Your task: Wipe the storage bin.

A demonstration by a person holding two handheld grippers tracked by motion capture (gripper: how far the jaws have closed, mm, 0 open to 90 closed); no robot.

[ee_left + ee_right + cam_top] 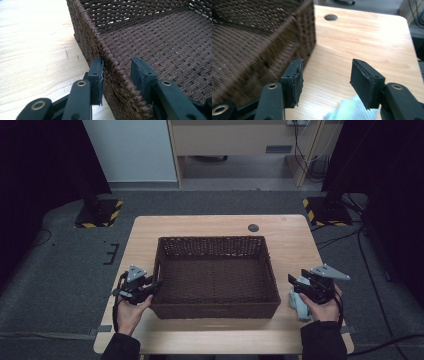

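The basket (216, 275) sits mid-counter (295, 245), long axis left to right. The left claw (117, 75) is open, jaws straddling the basket's left rim near the front corner, outer jaw touching the wall. The right claw (325, 80) is open beside the right wall, over a pale cloth (344, 110). Open counter lies behind the basket.

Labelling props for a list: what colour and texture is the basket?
Dark brown, tightly woven basket; clearest in the left gripper view.
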